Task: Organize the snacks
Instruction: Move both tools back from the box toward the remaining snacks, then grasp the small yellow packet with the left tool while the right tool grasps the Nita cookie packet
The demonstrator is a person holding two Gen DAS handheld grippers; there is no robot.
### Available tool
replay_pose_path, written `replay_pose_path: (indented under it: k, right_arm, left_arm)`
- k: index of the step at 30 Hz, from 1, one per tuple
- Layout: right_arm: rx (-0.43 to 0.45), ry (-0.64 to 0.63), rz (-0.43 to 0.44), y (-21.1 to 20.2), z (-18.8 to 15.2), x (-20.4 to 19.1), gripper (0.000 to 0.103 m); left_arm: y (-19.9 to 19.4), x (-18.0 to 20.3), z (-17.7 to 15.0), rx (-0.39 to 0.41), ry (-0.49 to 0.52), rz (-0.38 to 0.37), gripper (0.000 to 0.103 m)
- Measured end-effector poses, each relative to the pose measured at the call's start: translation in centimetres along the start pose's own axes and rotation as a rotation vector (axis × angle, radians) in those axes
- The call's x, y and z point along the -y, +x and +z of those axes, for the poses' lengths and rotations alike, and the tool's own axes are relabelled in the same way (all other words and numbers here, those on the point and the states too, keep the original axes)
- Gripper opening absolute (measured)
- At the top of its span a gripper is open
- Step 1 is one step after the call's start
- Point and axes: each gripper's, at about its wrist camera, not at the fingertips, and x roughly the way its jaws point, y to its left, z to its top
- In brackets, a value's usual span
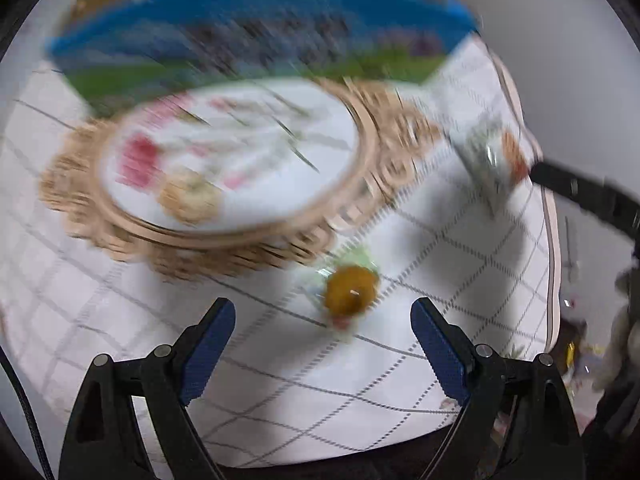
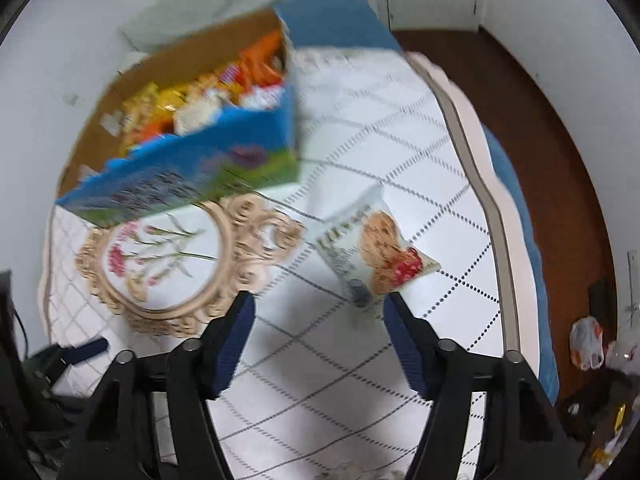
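Blue-sided snack box (image 2: 188,168), blurred, overlaps the round floral mat (image 2: 168,256) on the checked cloth (image 2: 360,360). A biscuit packet (image 2: 376,256) lies before the right gripper (image 2: 318,320), a small wrapped sweet (image 1: 350,290) before the left gripper (image 1: 322,316); both gape empty.

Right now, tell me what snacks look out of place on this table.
Two snacks lie loose on the checked tablecloth outside the blue snack box: a cookie packet beside the floral placemat, and a small yellow-brown wrapped snack near its edge.
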Motion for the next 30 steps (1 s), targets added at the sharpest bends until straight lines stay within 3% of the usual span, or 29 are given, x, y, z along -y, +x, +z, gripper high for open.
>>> replay_pose_path:
  k: [4, 8, 14, 17, 18, 20, 28, 30]
  right_arm:
    - [-0.059, 0.055, -0.005, 3.2, 1.4, 2.4, 0.084]
    - [-0.069, -0.109, -0.076, 4.3, 3.2, 1.4, 0.085]
    - [-0.187, -0.315, -0.172, 7.9, 5.4, -0.5, 0.089]
    - [-0.27, -0.316, -0.145, 10.1, 5.6, -0.6, 0.088]
    - [-0.283, -0.303, -0.137, 10.6, 5.4, -0.6, 0.087]
    - [-0.27, -0.286, -0.136, 10.7, 4.9, -0.9, 0.068]
    - [-0.317, -0.185, 0.098, 10.8, -0.6, -5.0, 0.062]
    - [-0.308, -0.178, 0.091, 11.2, -1.5, -6.1, 0.063]
  left_arm:
    - [4.2, 1.8, 0.4, -0.088, 0.017, -0.032, 0.085]
    - [6.9, 3.3, 0.7, -0.115, 0.058, 0.03, 0.05]
    - [6.4, 2.8, 0.7, -0.081, 0.019, 0.054, 0.047]
    - [5.4, 0.4, 1.2, -0.064, -0.056, 0.066, 0.047]
    - [5.2, -0.7, 1.4, -0.06, -0.088, 0.069, 0.047]
    - [4.8, -2.2, 1.5, -0.053, -0.13, 0.075, 0.047]
    - [4.7, -4.8, 0.6, -0.05, -0.213, 0.051, 0.049]
    - [5.5, -3.9, 0.8, -0.063, -0.212, 0.042, 0.052]
